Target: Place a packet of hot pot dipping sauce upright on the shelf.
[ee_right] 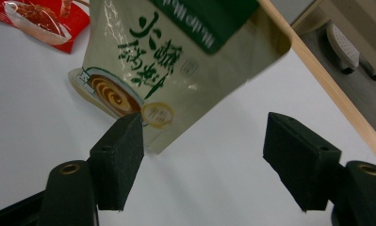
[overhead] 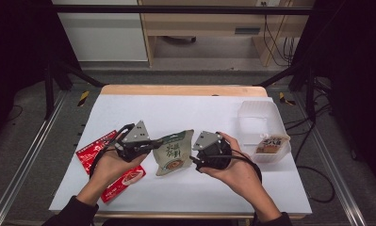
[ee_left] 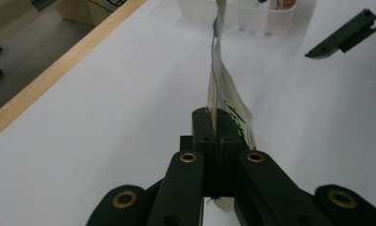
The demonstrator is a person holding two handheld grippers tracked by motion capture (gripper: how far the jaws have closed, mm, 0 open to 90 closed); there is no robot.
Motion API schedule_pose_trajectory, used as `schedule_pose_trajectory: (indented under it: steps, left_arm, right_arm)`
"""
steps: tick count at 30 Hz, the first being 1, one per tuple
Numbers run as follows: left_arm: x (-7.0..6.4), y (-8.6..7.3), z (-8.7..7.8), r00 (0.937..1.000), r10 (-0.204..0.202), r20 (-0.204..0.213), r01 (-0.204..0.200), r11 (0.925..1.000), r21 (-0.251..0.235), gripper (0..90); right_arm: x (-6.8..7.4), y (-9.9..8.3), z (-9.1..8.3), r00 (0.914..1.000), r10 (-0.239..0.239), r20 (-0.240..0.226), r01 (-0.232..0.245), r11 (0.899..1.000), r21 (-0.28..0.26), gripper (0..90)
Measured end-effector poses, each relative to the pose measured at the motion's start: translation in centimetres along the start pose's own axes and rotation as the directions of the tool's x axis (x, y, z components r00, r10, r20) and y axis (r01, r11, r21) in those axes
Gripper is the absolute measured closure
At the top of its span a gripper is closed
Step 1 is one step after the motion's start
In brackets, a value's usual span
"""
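Note:
A beige and green food pouch [overhead: 174, 152] with green characters is held just above the white table [overhead: 185, 188] at its middle. My left gripper [overhead: 152, 144] is shut on the pouch's left edge; in the left gripper view the pouch [ee_left: 223, 89] stands edge-on, pinched between the closed jaws [ee_left: 217, 123]. My right gripper [overhead: 193, 159] is open just to the right of the pouch. In the right gripper view its pads [ee_right: 121, 155] stand wide apart with the pouch's lower corner [ee_right: 167, 84] just ahead of them, not touching.
A red snack packet [overhead: 105, 162] lies flat on the table's left side under the left hand. A clear plastic bin [overhead: 261, 115] at the right holds a brown-labelled packet [overhead: 272, 143]. The table's wooden far edge [overhead: 181, 90] runs behind.

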State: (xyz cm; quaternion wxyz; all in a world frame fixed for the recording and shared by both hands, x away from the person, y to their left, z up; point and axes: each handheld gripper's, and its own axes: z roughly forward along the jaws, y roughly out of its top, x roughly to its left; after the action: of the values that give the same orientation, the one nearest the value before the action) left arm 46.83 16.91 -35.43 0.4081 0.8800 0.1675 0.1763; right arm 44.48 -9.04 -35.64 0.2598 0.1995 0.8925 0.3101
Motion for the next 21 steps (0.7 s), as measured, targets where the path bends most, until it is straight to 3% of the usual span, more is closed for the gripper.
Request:
schedule_pose_trajectory:
  steps: [5,9,11,14,21]
  left_arm:
    - [-0.5,0.3,0.1,0.9994,0.018,0.031,-0.018,0.9998,-0.010,90.0]
    - [-0.9,0.4,-0.2,0.9982,0.039,0.046,-0.038,0.9992,-0.010,90.0]
    - [-1.0,0.4,-0.2,0.9972,0.048,0.057,-0.048,0.9988,-0.011,90.0]
    - [-1.3,0.4,-0.2,0.9958,0.060,0.069,-0.059,0.9981,-0.013,90.0]
    - [-1.4,0.4,-0.2,0.9927,0.075,0.094,-0.074,0.9971,-0.016,90.0]
  right_arm:
    - [-0.4,1.5,-0.6,0.9981,-0.062,0.005,0.062,0.998,0.028,30.0]
    - [-0.6,2.1,-0.5,0.9964,-0.085,-0.002,0.085,0.995,0.051,30.0]
    - [-0.7,2.5,-0.3,0.9938,-0.109,-0.023,0.110,0.991,0.069,30.5]
    - [-0.6,2.9,0.0,0.9867,-0.152,-0.059,0.156,0.984,0.080,41.6]
    - [-0.6,3.8,1.2,0.9691,-0.196,-0.150,0.214,0.970,0.119,52.5]
